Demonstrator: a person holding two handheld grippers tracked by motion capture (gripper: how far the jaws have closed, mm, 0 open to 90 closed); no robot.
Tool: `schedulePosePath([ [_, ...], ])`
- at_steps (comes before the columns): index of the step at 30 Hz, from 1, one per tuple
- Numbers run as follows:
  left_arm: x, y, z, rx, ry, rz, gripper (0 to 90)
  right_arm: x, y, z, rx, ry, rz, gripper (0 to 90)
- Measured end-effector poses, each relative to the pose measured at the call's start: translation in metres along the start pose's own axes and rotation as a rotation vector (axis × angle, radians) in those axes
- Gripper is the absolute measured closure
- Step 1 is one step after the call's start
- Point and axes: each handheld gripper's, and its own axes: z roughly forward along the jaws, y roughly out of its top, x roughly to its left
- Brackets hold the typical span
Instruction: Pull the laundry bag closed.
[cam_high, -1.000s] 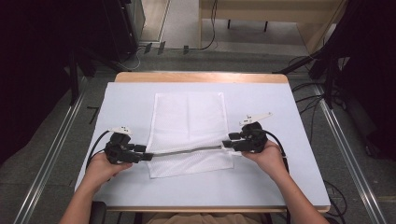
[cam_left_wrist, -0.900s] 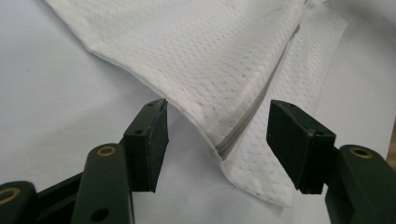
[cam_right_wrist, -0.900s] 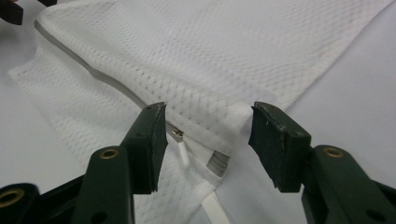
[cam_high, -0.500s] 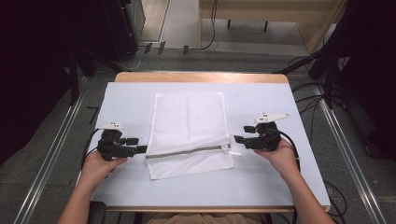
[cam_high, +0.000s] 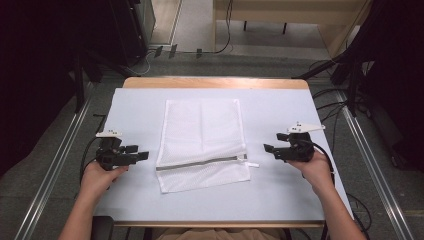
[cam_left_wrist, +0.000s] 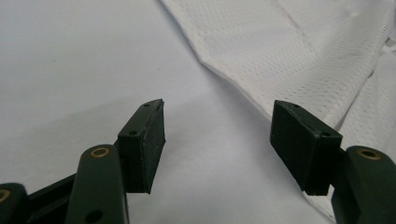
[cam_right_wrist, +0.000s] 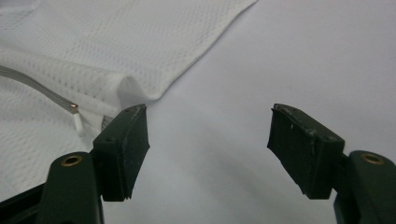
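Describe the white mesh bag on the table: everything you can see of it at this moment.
The mesh bag is a white, fine-holed, net-like rectangular pouch lying flat on the pale table cover, long side running away from the person. A grey zipper crosses it near the close end, slightly slanted, with a small white pull at its right end. It looks zipped shut, faintly creased. Nothing touches it but the cover; both grippers stand apart from it.

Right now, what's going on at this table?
A person at the table holds tongs in each hand, either side of a white mesh laundry bag lying flat on the pale blue table cover. The left tongs and right tongs are both open and have just been opening, with nothing between their jaws; each sits just clear of the bag's side edge. The bag's grey zipper runs across near its front end.
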Motion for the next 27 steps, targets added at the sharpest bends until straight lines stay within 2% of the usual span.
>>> schedulePosePath([
  [7,0.0060,-0.0009,-0.0036,-0.024,0.037,-0.034,34.8,-0.0046,-0.0050,0.0023,0.022,-0.019,-0.016,25.6],
  [9,0.0058,-0.0011,-0.0035,-0.025,0.042,-0.033,34.7,-0.0049,-0.0054,0.0034,0.032,-0.001,-0.017,23.9],
  [27,0.0045,-0.0019,0.0004,-0.005,0.045,-0.021,33.6,-0.0054,-0.0090,0.0064,0.060,-0.014,-0.012,24.1],
])
